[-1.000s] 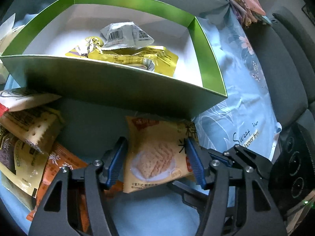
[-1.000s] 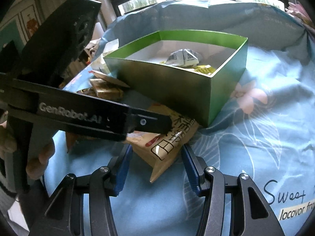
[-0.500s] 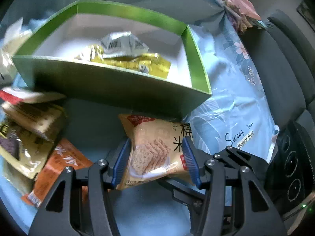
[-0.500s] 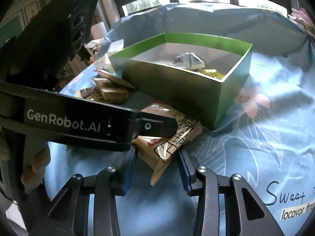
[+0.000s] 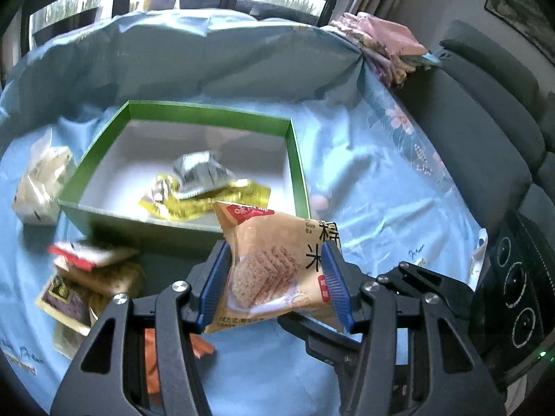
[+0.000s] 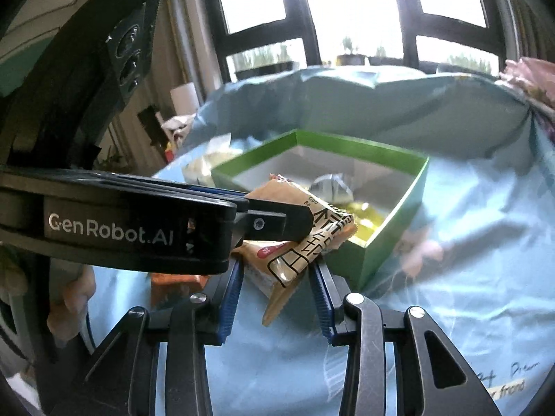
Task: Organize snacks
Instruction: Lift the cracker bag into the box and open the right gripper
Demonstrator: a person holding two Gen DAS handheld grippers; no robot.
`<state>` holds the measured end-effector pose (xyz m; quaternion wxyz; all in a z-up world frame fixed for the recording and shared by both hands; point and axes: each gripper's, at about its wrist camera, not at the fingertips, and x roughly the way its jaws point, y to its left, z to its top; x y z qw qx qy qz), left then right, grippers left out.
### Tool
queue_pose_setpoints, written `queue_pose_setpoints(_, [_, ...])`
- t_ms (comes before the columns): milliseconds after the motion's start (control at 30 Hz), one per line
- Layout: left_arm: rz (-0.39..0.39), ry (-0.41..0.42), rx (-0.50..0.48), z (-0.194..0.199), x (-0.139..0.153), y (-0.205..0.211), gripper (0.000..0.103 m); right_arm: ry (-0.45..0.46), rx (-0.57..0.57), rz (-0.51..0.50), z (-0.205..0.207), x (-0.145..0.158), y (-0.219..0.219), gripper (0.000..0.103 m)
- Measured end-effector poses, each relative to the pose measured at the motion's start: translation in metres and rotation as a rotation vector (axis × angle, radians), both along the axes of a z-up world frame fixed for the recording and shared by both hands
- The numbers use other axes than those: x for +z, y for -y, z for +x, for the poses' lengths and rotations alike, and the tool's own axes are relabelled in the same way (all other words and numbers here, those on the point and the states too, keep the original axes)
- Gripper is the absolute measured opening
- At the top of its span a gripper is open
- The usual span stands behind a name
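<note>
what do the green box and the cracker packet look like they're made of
Green box: likely glossy coated cardboard; thin straight walls, crisp folded corners, white inside, a sheen on the green.
Cracker packet: probably thin printed plastic film, semi-gloss; it creases and puffs between the left claw pads and has a crimped end seal.

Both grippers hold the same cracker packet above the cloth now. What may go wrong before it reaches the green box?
1. The left gripper and right gripper both pinch one cracker packet; if they pull apart, it may tear or crush the crackers.
2. The packet hangs close to the near wall of the green box and may catch on it.
3. It may land on the yellow wrapper inside.
</note>
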<state>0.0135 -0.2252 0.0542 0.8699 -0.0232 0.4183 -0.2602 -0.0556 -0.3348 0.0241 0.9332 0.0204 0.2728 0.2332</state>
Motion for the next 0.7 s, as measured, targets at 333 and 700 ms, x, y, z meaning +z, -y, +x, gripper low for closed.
queue_pose_setpoints(333, [-0.007, 0.075, 0.018, 0.027, 0.028, 0.000, 0.054, 0.069, -0.021, -0.002, 0.032, 0.028, -0.004, 0.041])
queue_pose_setpoints(700, [-0.012, 0.092, 0.044, 0.065, 0.034, 0.000, 0.054, 0.074, -0.030, 0.012, 0.069, 0.037, -0.005, 0.041])
